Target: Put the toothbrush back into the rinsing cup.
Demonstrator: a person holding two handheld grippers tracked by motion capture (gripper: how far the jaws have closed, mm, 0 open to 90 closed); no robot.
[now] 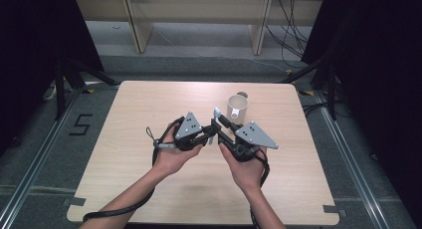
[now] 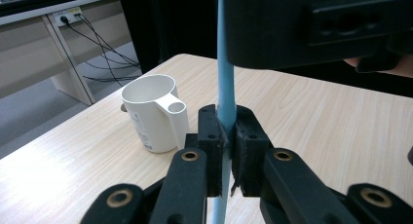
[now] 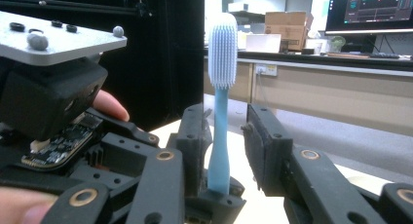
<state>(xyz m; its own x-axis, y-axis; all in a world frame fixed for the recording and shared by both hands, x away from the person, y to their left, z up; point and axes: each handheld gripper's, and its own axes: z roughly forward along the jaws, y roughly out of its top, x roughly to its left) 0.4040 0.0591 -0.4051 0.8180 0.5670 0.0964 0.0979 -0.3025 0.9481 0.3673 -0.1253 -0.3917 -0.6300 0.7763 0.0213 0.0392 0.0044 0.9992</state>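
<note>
A light blue toothbrush (image 3: 222, 53) stands upright with its bristled head on top. My left gripper (image 2: 227, 136) is shut on its handle (image 2: 225, 78). My right gripper (image 3: 228, 121) is open, one jaw on each side of the handle, and a clear gap shows at the right jaw. In the high view both grippers meet above the table's middle, left gripper (image 1: 210, 135) and right gripper (image 1: 220, 125) tip to tip, with the toothbrush (image 1: 216, 113) rising between them. A white cup (image 1: 237, 107) with a tube-like handle stands just behind them.
The light wooden table (image 1: 149, 104) is bare around the hands, with the white cup (image 2: 151, 114) near its far edge. Black curtains flank the table, and shelving legs and cables lie on the floor beyond it.
</note>
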